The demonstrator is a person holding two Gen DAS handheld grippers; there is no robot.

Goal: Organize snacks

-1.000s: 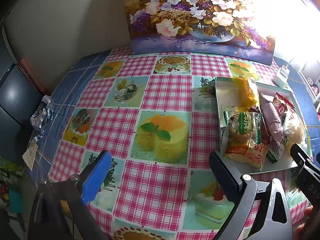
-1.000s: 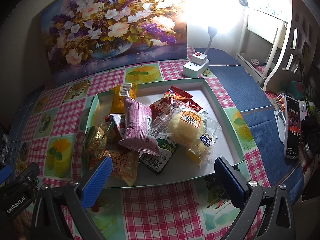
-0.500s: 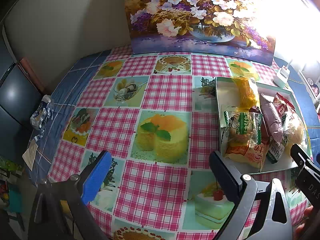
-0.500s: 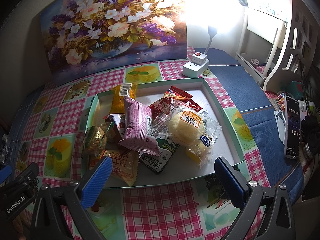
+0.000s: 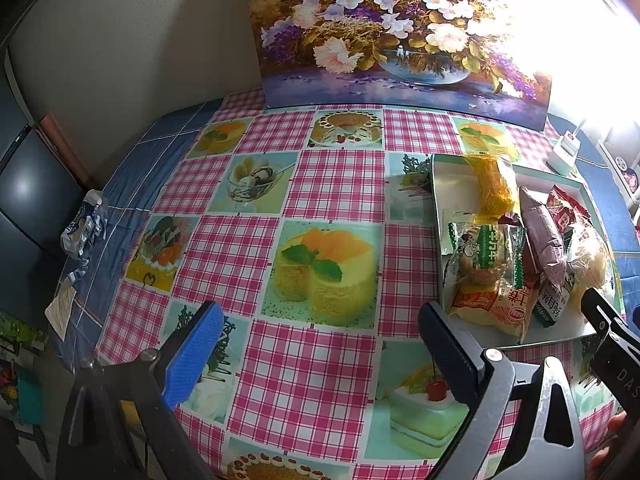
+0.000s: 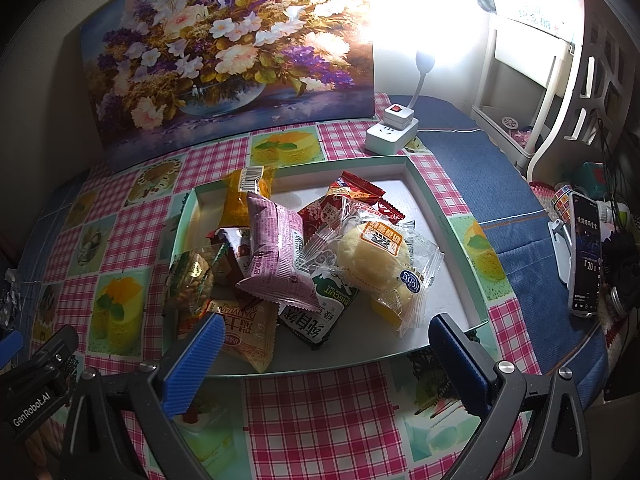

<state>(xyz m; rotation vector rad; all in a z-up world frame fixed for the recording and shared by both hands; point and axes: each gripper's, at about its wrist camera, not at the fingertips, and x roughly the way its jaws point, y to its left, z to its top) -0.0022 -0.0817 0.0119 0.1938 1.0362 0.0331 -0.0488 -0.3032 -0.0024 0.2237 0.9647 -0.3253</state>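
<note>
Your tongs' pads are blue; the bench cloth is pink-checked with cake pictures; one snack packet is purple.

The right gripper, jaws wide apart and empty, hangs above the near rim of the tray, where a purple packet lies on other snacks beside a wrapped bun.
</note>
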